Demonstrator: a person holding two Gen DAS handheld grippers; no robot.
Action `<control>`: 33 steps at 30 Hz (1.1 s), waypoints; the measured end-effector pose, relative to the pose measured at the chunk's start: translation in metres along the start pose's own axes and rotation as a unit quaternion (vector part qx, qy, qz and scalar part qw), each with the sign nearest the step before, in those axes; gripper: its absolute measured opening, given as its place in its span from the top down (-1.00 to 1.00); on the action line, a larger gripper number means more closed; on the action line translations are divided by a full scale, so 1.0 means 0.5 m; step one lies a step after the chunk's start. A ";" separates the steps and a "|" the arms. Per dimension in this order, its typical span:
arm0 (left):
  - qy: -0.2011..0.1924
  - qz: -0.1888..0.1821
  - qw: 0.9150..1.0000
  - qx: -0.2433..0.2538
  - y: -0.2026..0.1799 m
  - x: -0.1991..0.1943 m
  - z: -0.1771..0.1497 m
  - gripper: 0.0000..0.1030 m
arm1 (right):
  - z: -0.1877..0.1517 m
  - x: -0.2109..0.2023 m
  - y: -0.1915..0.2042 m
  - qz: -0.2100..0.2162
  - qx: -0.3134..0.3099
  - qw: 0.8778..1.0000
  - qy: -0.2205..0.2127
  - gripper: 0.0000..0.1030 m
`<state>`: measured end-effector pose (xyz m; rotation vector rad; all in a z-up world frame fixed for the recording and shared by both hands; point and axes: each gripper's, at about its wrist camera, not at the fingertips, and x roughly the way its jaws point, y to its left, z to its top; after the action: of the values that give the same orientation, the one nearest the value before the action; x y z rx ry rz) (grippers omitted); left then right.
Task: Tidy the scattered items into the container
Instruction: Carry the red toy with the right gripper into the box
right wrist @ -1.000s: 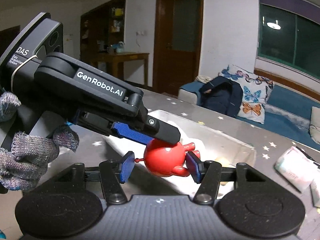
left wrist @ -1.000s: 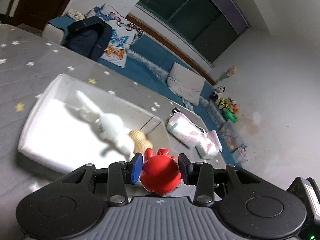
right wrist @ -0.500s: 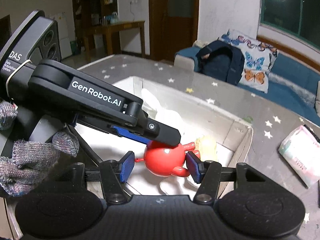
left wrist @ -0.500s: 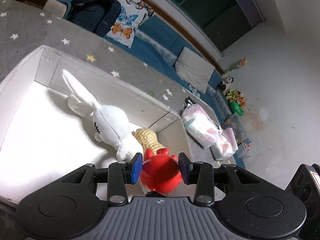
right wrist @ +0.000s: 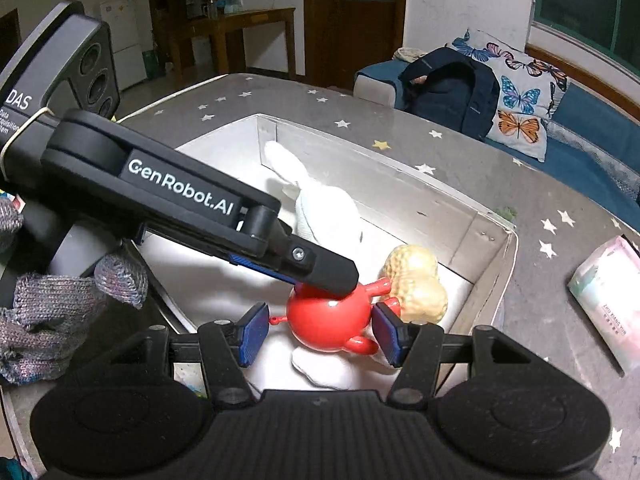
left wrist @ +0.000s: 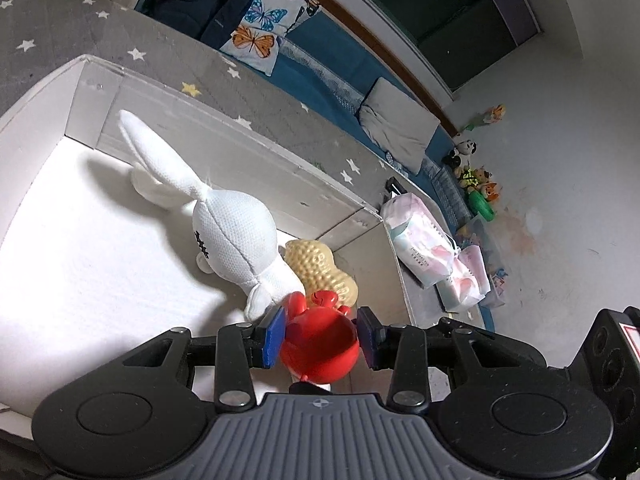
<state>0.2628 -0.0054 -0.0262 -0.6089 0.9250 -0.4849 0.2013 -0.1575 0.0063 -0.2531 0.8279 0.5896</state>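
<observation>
Viewed first from the left wrist camera, the left gripper (left wrist: pixel 320 338) has both blue pads pressed against the flanks of a red toy (left wrist: pixel 318 350), which fills the gap between them and is held low over the near right corner of the white container (left wrist: pixel 236 136). Just beyond the toy, inside the container, a yellow peanut-shaped toy (left wrist: pixel 320 270) lies against the right wall, with a white plush rabbit (left wrist: pixel 228 232) beside it, ears pointing to the far left corner. The container rests on a grey star-printed cloth (left wrist: pixel 52 36); outside its right wall lies a pack of tissues (left wrist: pixel 420 240), and part of the right-hand device shows at the frame's right edge. Seen next from the right wrist camera, the right gripper (right wrist: pixel 320 334) stands at moderate width around the same red toy (right wrist: pixel 328 322): its right pad is at the toy's limb, while its left pad stands clear of the body with only a thin red tail in the gap, so no firm grip by this gripper can be confirmed. The left gripper (right wrist: pixel 326 280) enters from the left, its black finger lying across the top of the toy, and a gloved hand (right wrist: pixel 52 312) carries it. Behind the toy, the peanut-shaped toy (right wrist: pixel 416 284) and the rabbit (right wrist: pixel 320 208) lie in the container (right wrist: pixel 440 200), whose right corner is near the toy.
</observation>
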 end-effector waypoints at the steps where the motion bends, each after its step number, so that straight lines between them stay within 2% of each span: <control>1: 0.001 0.001 1.000 0.000 0.000 0.002 0.000 0.19 | 0.001 0.002 -0.004 0.004 0.004 1.000 0.002 -0.12; 25: 0.000 0.001 1.000 0.010 -0.014 -0.001 -0.005 0.19 | -0.006 -0.031 -0.007 -0.009 0.020 1.000 -0.017 -0.14; 29: -0.001 0.016 0.999 0.028 -0.024 0.002 -0.012 0.19 | -0.011 -0.042 -0.005 -0.017 0.019 0.999 -0.021 -0.14; 33: 0.005 -0.007 1.000 0.013 -0.027 0.003 -0.014 0.19 | -0.016 -0.059 -0.004 -0.021 0.023 0.999 -0.031 -0.14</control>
<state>0.2561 -0.0180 -0.0212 -0.5904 0.9228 -0.5116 0.1821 -0.1740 0.0232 -0.2086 0.7728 0.5366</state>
